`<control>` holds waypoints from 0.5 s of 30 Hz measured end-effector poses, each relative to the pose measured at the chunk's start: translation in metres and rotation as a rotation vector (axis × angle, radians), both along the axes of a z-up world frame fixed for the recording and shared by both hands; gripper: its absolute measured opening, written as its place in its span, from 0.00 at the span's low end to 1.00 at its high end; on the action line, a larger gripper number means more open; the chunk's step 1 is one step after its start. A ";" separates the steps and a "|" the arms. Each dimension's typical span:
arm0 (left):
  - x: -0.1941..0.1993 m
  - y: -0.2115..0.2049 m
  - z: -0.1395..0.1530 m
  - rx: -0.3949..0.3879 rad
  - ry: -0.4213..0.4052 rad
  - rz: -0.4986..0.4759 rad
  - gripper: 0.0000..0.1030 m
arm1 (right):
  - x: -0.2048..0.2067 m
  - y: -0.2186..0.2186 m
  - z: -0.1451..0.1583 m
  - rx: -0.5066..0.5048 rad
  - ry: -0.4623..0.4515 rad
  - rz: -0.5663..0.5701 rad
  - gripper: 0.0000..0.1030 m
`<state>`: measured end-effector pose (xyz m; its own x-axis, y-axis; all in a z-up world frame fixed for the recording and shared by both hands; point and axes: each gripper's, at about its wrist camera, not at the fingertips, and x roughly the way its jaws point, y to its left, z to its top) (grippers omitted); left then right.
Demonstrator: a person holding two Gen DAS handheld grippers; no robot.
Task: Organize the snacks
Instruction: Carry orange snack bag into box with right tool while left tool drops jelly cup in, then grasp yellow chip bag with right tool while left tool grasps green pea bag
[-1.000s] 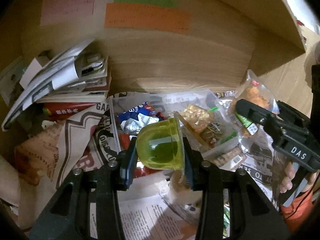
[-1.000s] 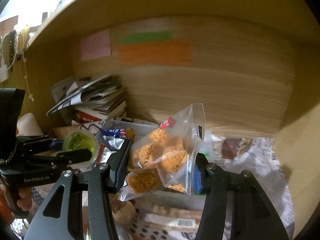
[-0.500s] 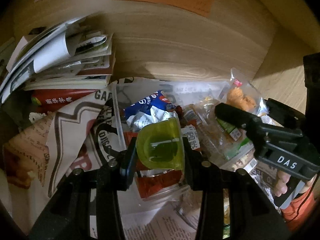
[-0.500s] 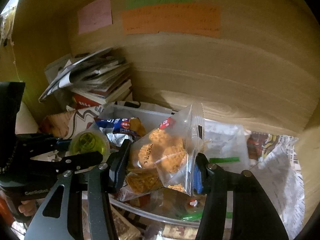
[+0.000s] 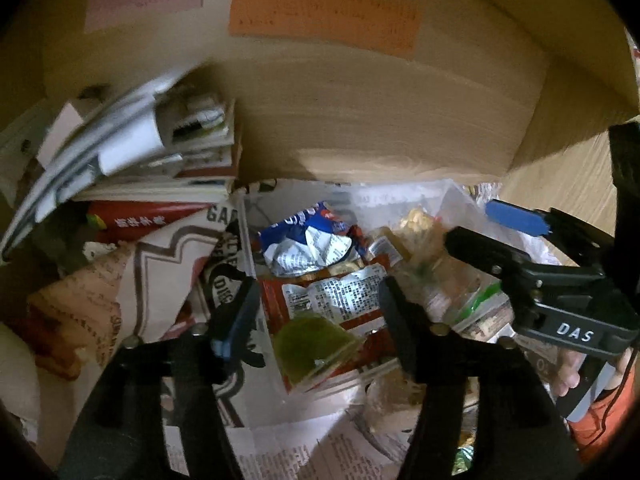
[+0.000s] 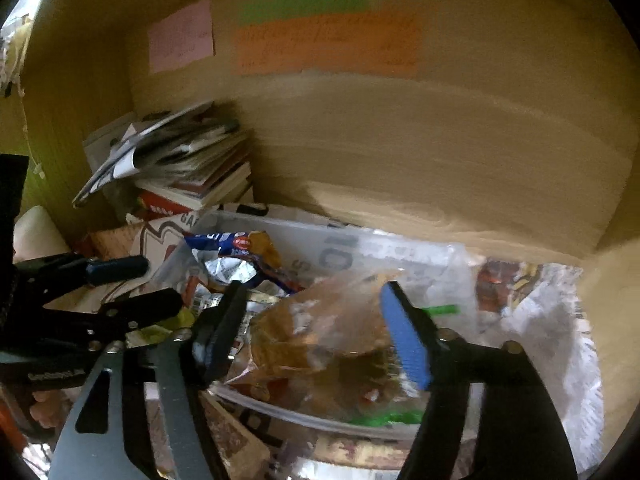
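Observation:
My left gripper [image 5: 320, 282] hangs over a clear plastic bin [image 5: 244, 232], its jaws opening. The green jelly cup [image 5: 316, 348] lies free below them on red snack packets [image 5: 332, 296] in the bin, touching neither pad. My right gripper [image 6: 314, 286] is over the same bin [image 6: 280, 224], its jaws opening too. The clear bag of orange snacks [image 6: 320, 332] sits blurred between and below its fingers, and no pad presses on it. A blue packet [image 5: 304, 236] lies at the bin's back. Each gripper shows in the other's view: the right gripper [image 5: 468, 220], the left gripper [image 6: 162, 284].
The bin stands on newspaper [image 5: 160, 264] inside a wooden shelf nook. A stack of books and magazines [image 5: 160, 152] fills the back left. Pink, green and orange notes [image 5: 320, 16] stick to the back wall. A person's hand [image 5: 568, 372] holds the right gripper.
Both grippers went from shut to open. The jelly cup dropped out of the left jaws into the bin, and the snack bag slipped down out of the right jaws.

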<state>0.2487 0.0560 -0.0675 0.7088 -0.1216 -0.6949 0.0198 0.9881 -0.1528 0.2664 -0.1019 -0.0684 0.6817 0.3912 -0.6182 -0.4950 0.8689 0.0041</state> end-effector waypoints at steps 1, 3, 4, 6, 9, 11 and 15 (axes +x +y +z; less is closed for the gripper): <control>-0.004 -0.001 0.003 0.007 -0.011 0.003 0.64 | -0.004 -0.002 0.003 -0.005 -0.021 -0.011 0.74; -0.011 0.000 0.009 0.010 -0.024 0.008 0.67 | -0.010 -0.006 0.008 -0.008 -0.046 -0.020 0.77; -0.014 -0.001 0.011 0.011 -0.031 0.012 0.68 | -0.013 -0.009 0.011 -0.006 -0.051 -0.021 0.77; -0.021 -0.002 0.016 0.015 -0.042 0.017 0.69 | -0.020 -0.013 0.015 0.003 -0.061 -0.020 0.77; -0.031 -0.004 0.021 0.023 -0.058 0.023 0.72 | -0.034 -0.019 0.019 0.000 -0.059 -0.012 0.78; -0.039 -0.006 0.022 0.024 -0.060 0.022 0.72 | -0.044 -0.021 0.020 -0.003 -0.067 -0.006 0.79; -0.052 -0.009 0.022 0.029 -0.051 0.014 0.72 | -0.067 -0.025 0.018 -0.014 -0.074 0.010 0.79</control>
<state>0.1966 0.0469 -0.0460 0.7447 -0.0914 -0.6611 0.0128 0.9924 -0.1228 0.1999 -0.1265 -0.0507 0.7219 0.3904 -0.5714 -0.5025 0.8634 -0.0451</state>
